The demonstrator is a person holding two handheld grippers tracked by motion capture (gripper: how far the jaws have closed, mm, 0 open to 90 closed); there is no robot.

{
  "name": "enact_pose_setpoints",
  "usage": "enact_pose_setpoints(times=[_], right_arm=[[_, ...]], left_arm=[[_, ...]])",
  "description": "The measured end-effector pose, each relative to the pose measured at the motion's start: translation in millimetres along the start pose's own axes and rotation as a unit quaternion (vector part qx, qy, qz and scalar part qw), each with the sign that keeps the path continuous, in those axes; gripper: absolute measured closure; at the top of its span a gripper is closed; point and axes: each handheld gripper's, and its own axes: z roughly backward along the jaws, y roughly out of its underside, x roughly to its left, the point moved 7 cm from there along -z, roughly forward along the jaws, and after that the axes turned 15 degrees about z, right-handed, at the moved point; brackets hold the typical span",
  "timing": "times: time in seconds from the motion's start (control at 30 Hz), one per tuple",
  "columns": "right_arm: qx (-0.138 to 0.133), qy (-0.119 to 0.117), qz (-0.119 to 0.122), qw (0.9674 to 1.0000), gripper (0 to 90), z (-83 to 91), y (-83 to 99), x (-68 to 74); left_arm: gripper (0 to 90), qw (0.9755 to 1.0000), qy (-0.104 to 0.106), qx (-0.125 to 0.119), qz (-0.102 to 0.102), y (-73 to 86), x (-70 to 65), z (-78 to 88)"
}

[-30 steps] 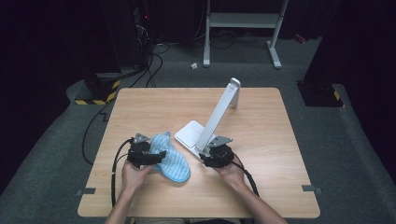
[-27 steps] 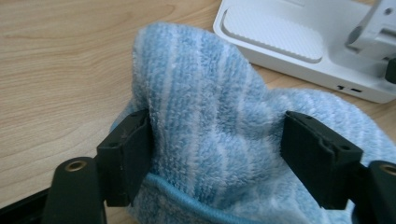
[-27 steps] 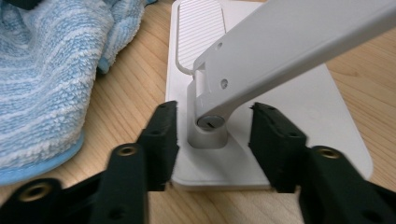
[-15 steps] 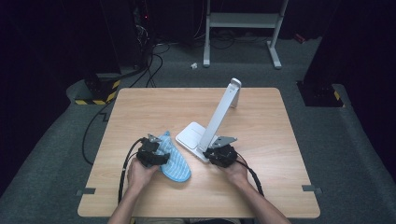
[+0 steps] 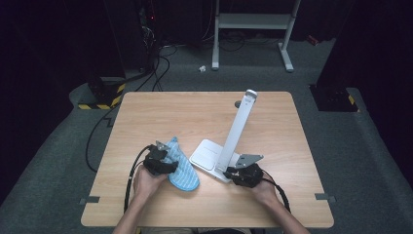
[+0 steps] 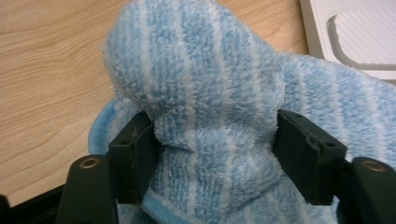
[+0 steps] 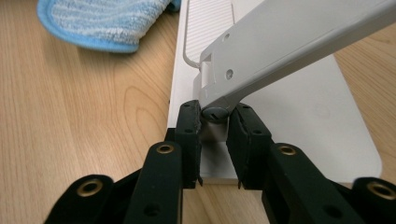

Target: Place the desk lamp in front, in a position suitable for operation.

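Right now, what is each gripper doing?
Left gripper: closed on the blue cloth.
Right gripper: jaws just opened a little, straddling the lamp hinge.

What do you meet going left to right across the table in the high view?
Left gripper → blue striped cloth → white lamp base → right gripper.

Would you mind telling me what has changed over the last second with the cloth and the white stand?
The right gripper slid toward the near end of the white stand; its jaws closed, then reopened a little, now straddling the arm's hinge. The left gripper closed on the bunched blue cloth. Stand and cloth kept their places.
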Motion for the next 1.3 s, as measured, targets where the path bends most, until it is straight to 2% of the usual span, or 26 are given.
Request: enact_pose_setpoints(times=[0.07, 0.17, 0.23, 0.27, 0.33, 0.4, 0.43, 0.5, 0.6, 0.63, 0.67, 0.87, 1.03, 1.23, 1.3], right_arm=[[0.002, 0.001, -0.003, 1.0, 54.2, 2.7, 3.1, 0.9], [-0.006, 0.004, -0.007, 0.9999, 49.8, 13.0, 10.3, 0.2], [-0.015, 0.014, -0.023, 0.9995, 49.4, 22.1, 17.2, -4.6], [-0.018, 0.022, -0.039, 0.9988, 49.2, 26.1, 21.1, -9.0], [-0.015, 0.044, -0.081, 0.9956, 49.2, 30.3, 29.5, -19.7], [0.007, 0.079, -0.118, 0.9899, 49.1, 28.6, 38.5, -31.1], [0.011, 0.086, -0.131, 0.9876, 49.0, 26.1, 41.5, -34.9], [0.018, 0.097, -0.154, 0.9831, 47.5, 19.4, 45.8, -40.9], [0.015, 0.106, -0.174, 0.9789, 45.6, 10.4, 47.9, -45.4], [0.011, 0.108, -0.18, 0.9776, 45.2, 9.4, 47.6, -46.3], [0.007, 0.111, -0.181, 0.9772, 44.8, 9.1, 47.1, -47.8], [0.003, 0.116, -0.179, 0.977, 42.6, 9.0, 47.2, -52.0], [-0.017, 0.116, -0.182, 0.9763, 41.5, 9.2, 44.0, -54.0], [-0.018, 0.116, -0.168, 0.9789, 39.7, 4.7, 38.8, -53.2], [-0.018, 0.11, -0.167, 0.9797, 39.2, 2.8, 37.2, -52.6]], left_arm=[[39.3, 1.0, -0.001, -0.002, -0.002, -0.1, 0.3, 0.2], [48.9, 1.0, -0.001, -0.006, -0.002, -0.3, 0.4, 0.8], [55.2, 1.0, 0.0, -0.01, -0.001, -0.9, 0.1, 1.0], [58.5, 0.9999, 0.001, -0.011, 0.001, -1.3, 0.0, 1.2], [64.3, 0.9998, 0.007, -0.016, 0.005, -2.4, 0.4, 2.3], [68.9, 0.9995, 0.021, -0.02, 0.014, -4.1, 0.8, 4.8], [70.3, 0.9991, 0.031, -0.023, 0.019, -5.1, 0.4, 6.5], [71.6, 0.9983, 0.047, -0.03, 0.02, -8.3, -1.9, 11.7], [72.1, 0.9958, 0.079, -0.042, 0.022, -14.5, -8.4, 22.3], [72.1, 0.9958, 0.079, -0.042, 0.022, -14.5, -8.4, 22.3], [72.1, 0.9942, 0.096, -0.045, 0.018, -19.5, -13.9, 28.8], [72.0, 0.991, 0.128, -0.039, -0.006, -35.7, -38.4, 36.6], [72.0, 0.9883, 0.146, -0.018, -0.039, -44.0, -61.2, 28.6], [72.0, 0.9837, 0.16, 0.008, -0.082, -52.1, -90.0, 16.7], [71.9, 0.9817, 0.168, 0.014, -0.088, -54.0, -99.2, 13.2]])
